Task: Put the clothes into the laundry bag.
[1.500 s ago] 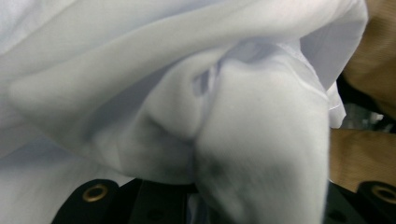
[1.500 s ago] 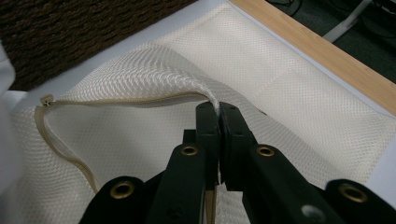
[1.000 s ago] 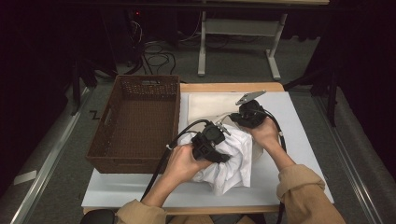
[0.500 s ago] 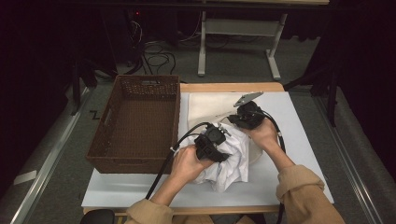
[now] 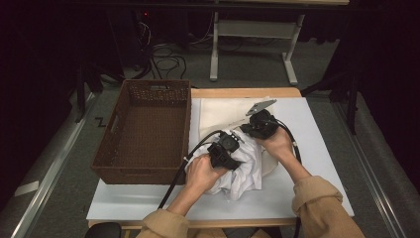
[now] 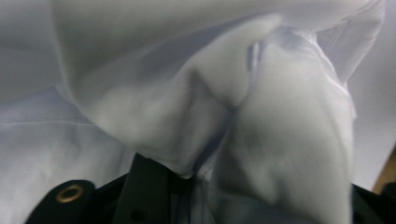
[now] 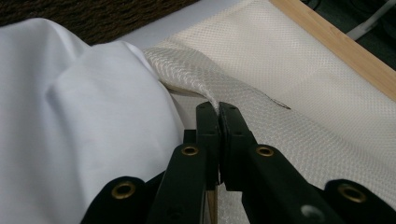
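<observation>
White garment [image 5: 242, 171] lies bunched (no clear axis).

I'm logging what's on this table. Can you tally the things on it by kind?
White cloth garment: 1
Cream mesh bag: 1
Brown wicker basket: 1
Handheld grippers: 2, left gripper and right gripper
Total: 5
</observation>
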A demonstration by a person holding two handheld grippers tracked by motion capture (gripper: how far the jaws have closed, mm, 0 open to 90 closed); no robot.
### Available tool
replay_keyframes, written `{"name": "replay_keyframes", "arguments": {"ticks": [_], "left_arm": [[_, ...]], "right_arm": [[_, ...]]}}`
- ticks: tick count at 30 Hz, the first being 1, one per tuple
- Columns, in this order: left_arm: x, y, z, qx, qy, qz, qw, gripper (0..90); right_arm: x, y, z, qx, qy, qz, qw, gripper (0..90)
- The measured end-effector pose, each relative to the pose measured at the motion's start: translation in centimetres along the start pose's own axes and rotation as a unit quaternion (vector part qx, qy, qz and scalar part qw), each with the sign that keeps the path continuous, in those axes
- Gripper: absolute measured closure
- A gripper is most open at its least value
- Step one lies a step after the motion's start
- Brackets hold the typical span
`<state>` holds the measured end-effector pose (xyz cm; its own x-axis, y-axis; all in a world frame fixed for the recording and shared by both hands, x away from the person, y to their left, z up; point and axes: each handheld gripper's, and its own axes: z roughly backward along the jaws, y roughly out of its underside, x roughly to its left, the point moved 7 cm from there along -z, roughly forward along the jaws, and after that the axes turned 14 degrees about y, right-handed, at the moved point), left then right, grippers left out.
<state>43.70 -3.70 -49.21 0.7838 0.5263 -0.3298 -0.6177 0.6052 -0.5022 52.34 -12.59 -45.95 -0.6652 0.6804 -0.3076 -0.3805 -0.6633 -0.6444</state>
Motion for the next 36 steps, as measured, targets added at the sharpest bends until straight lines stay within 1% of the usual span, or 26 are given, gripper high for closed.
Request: {"name": "replay_keyframes", "arguments": {"ticks": [2,3,4,6,8,11,14,17,18,20,22,23,24,26,29,31,32,34,36], "left_arm": [[0.7,-0.1,-0.5,0.0,0.005,0.015,0.9999,67.5],[1.0,-0.1,-0.6,0.003,0.003,0.019,0.9998,67.9],[1.2,-0.2,-0.9,0.0,0.002,0.027,0.9996,68.0],[1.7,-0.3,-1.3,-0.003,-0.005,0.034,0.9994,67.8],[2.3,-0.4,-1.6,-0.008,-0.011,0.043,0.999,66.5],[2.8,-0.6,-1.8,-0.014,-0.01,0.057,0.9982,62.9],[2.4,-0.6,-1.5,-0.014,-0.006,0.048,0.9987,55.9],[1.8,-0.5,-0.8,-0.014,-0.006,0.039,0.9991,50.2],[1.6,-0.5,-0.4,-0.012,-0.004,0.033,0.9994,49.2],[1.3,-0.4,-0.2,-0.004,-0.002,0.032,0.9995,46.4],[1.0,-0.4,0.1,0.0,-0.007,0.029,0.9996,41.3],[0.9,-0.4,0.3,0.0,-0.011,0.027,0.9996,37.6],[0.8,-0.4,0.4,0.0,-0.01,0.025,0.9996,34.3],[0.6,-0.4,0.8,-0.002,-0.018,0.023,0.9996,28.9],[0.2,-0.4,1.5,-0.009,-0.01,0.013,0.9998,28.2],[-0.1,-0.3,2.3,-0.02,-0.015,0.005,0.9997,27.8],[-0.4,-0.3,2.8,-0.029,-0.019,0.0,0.9994,29.1],[-0.7,-0.2,3.5,-0.039,-0.024,-0.009,0.9989,33.2],[-1.0,-0.2,4.0,-0.051,-0.03,-0.019,0.9981,39.6]], "right_arm": [[0.1,0.0,0.0,0.002,0.0,0.001,1.0,88.6],[0.1,0.1,0.0,0.0,0.0,0.004,1.0,88.7],[0.2,0.1,0.0,0.002,0.0,0.003,1.0,88.8],[0.3,0.1,0.0,0.004,-0.001,0.003,1.0,88.8],[0.4,0.2,0.0,0.005,-0.003,0.001,1.0,89.0],[0.5,0.4,-0.1,0.005,-0.005,0.002,1.0,89.0],[0.4,0.5,-0.2,0.003,-0.004,0.001,1.0,88.9],[0.3,0.5,-0.2,0.001,-0.002,0.0,1.0,88.9],[0.3,0.5,-0.2,0.001,-0.001,0.0,1.0,88.9],[0.3,0.4,-0.3,0.001,0.0,-0.001,1.0,88.9],[0.3,0.4,-0.3,0.002,0.001,-0.001,1.0,88.8],[0.3,0.4,-0.3,0.002,0.001,0.002,1.0,88.8],[0.3,0.4,-0.3,0.004,0.002,0.0,1.0,88.8],[0.2,0.4,-0.4,0.001,0.004,0.002,1.0,88.8],[0.3,0.4,-0.4,0.003,0.003,0.0,1.0,88.8],[0.2,0.5,-0.3,0.006,0.003,-0.001,1.0,88.8],[0.2,0.5,-0.4,0.004,0.004,-0.001,1.0,88.8],[0.2,0.4,-0.4,0.003,0.005,0.0,1.0,88.8],[0.3,0.3,-0.4,0.002,0.006,-0.004,1.0,88.8]]}}
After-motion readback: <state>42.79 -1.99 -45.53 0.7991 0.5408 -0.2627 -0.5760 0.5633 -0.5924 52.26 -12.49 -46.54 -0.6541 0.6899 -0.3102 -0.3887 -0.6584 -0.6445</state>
